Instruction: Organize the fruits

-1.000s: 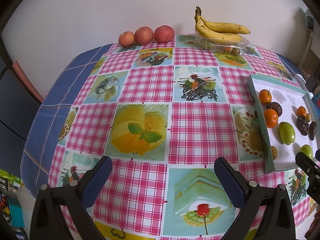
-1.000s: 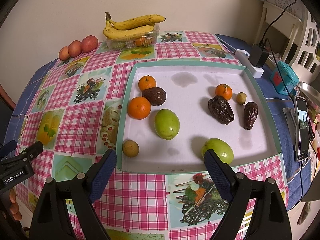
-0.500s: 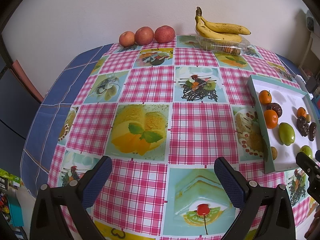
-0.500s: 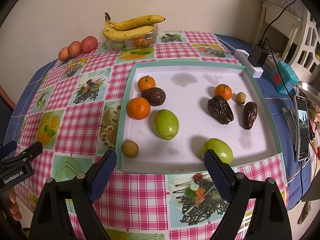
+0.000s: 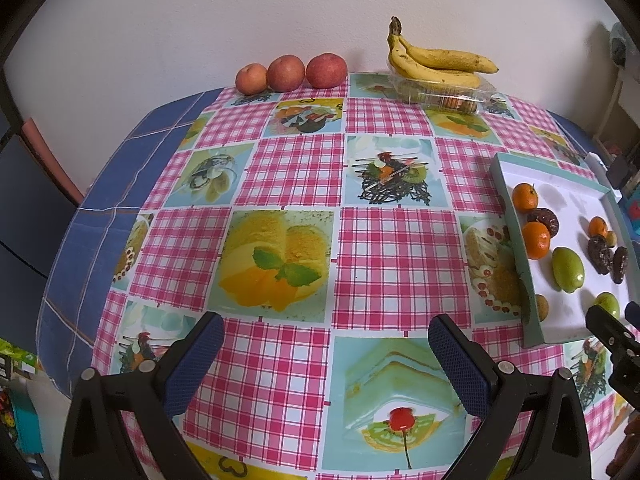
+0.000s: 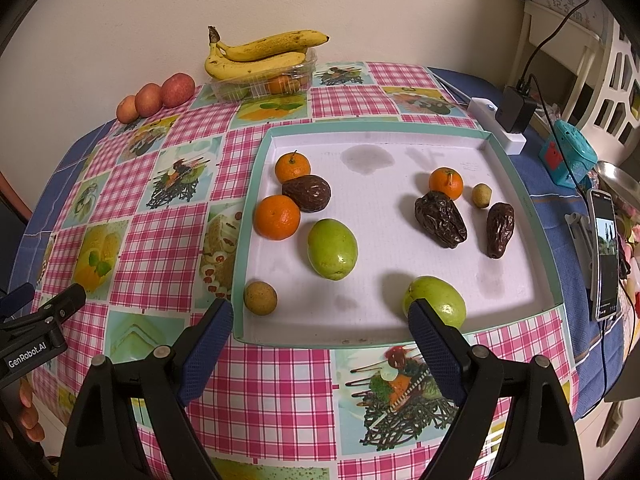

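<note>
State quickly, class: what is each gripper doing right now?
Left gripper: open, empty, above the pink checked tablecloth.
Right gripper: open, empty, before the teal-rimmed white tray.

Left gripper [image 5: 326, 354] hangs wide open over the checked tablecloth [image 5: 288, 168], nothing in it. Three apples [image 5: 291, 73] and bananas [image 5: 436, 62] sit by the wall, fruit tray [image 5: 516, 216] off right.

Plain cream wall [image 6: 120, 20] runs behind the table [image 5: 92, 184], which wears a pink checked cloth with food prints over a blue one. White lattice furniture [image 6: 616, 68] at 2 o'clock, charger cable [image 6: 560, 12] trailing up it.
</note>
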Demonstrator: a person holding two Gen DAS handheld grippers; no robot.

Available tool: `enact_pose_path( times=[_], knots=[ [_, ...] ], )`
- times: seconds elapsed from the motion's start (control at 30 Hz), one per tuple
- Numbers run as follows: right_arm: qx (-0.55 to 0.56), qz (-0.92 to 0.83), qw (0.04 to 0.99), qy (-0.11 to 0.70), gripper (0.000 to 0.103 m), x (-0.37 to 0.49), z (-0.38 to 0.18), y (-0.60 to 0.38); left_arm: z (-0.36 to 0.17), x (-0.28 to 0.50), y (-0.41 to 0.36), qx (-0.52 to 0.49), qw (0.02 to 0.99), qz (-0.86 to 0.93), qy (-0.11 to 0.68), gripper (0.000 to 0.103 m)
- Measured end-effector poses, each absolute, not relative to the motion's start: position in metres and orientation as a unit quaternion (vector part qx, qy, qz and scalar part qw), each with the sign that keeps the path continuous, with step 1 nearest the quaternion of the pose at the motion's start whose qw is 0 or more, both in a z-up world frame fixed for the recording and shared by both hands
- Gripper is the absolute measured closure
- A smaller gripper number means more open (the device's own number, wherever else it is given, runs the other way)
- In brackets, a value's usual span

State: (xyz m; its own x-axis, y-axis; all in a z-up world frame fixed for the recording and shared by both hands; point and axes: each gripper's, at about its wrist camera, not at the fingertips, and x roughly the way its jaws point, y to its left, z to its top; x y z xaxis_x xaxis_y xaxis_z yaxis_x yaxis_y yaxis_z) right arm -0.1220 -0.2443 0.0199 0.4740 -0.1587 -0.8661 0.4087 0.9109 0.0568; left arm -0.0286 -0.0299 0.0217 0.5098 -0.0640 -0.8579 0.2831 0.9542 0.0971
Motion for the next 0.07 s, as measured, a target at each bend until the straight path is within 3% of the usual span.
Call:
enact_pose_path(
  times=[0.07],
  knots=[
    [0.130,-0.167,0.849,0.485,0.013,-0.1219,0.0199,-0.2442,0.0226,-0.0300,-0.0318,0.115,0.863,-0.100,0.482,0.000]
  ],
)
